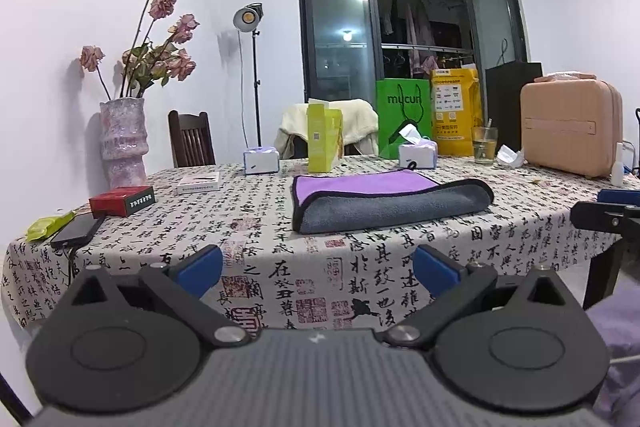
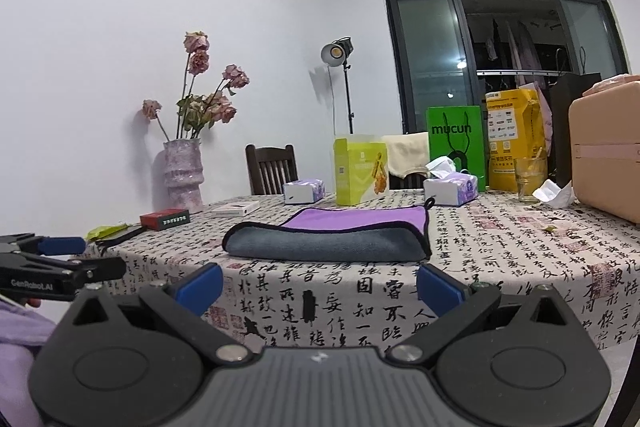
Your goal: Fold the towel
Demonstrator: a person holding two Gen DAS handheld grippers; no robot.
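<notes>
A towel [image 1: 384, 201], purple on one side and grey on the other with a dark edge, lies on the calligraphy tablecloth [image 1: 280, 227], its near part folded over so grey shows. It also shows in the right wrist view [image 2: 332, 239]. My left gripper [image 1: 318, 271] is open and empty, held off the table's near edge, short of the towel. My right gripper [image 2: 320, 287] is open and empty, also in front of the table. Each gripper shows at the edge of the other's view: the right gripper [image 1: 608, 215] and the left gripper [image 2: 60, 259].
On the table stand a vase of dried roses [image 1: 124, 143], a red box [image 1: 122, 201], a phone [image 1: 78, 229], tissue packs [image 1: 418, 155], a yellow-green carton [image 1: 324, 141], a glass [image 1: 485, 145] and a pink case [image 1: 570, 127]. Chairs [image 1: 192, 139] stand behind.
</notes>
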